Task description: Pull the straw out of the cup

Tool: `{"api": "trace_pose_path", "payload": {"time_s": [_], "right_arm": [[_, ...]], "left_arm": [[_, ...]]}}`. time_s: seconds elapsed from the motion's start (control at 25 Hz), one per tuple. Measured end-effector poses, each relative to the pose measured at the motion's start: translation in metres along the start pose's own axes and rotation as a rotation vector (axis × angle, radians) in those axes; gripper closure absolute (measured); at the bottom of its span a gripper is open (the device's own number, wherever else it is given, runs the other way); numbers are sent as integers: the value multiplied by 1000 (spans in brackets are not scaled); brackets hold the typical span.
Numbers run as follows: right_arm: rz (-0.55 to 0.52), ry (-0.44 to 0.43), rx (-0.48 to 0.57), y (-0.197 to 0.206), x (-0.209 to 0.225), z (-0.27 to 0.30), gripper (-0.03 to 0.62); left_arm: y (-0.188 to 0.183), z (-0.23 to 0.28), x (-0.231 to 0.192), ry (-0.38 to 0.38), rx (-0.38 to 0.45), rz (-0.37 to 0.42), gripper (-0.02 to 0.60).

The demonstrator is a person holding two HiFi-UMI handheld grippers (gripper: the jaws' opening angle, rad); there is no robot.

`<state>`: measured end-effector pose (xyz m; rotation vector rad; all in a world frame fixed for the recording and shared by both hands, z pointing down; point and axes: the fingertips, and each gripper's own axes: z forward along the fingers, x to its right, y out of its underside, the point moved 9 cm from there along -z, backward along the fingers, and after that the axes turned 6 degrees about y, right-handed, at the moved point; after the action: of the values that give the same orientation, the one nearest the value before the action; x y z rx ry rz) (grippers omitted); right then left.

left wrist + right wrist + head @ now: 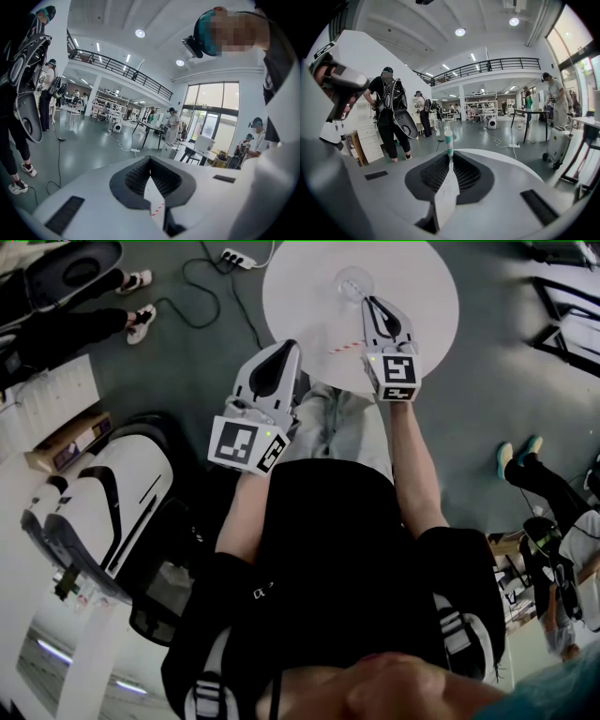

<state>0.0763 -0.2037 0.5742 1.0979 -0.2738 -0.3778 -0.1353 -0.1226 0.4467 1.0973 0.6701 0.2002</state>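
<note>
A clear glass cup (354, 282) stands near the far side of the round white table (422, 296). My right gripper (367, 302) reaches to the cup's near side. In the right gripper view its jaws (449, 157) are shut on a teal-and-white striped straw (448, 140), which stands upright and pokes out above the tips. The cup is hidden in that view. A second, red-and-white striped straw (343, 347) lies flat on the table between the two grippers and shows below the left jaws (158, 209). My left gripper (289, 345) is shut and empty at the table's near edge.
A power strip (234, 257) and its cable lie on the floor left of the table. A large white case (103, 502) stands at my left. People's feet (141, 322) are at the far left, and another person's shoes (517, 456) at the right.
</note>
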Motion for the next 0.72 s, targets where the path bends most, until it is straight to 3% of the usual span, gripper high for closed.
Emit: {"api": "trace_pose_path", "payload": {"time_s": [0.72], "right_arm": [[-38, -14, 88, -64, -6, -48, 556]], "left_arm": [[-18, 9, 9, 48, 84, 4, 574]]}}
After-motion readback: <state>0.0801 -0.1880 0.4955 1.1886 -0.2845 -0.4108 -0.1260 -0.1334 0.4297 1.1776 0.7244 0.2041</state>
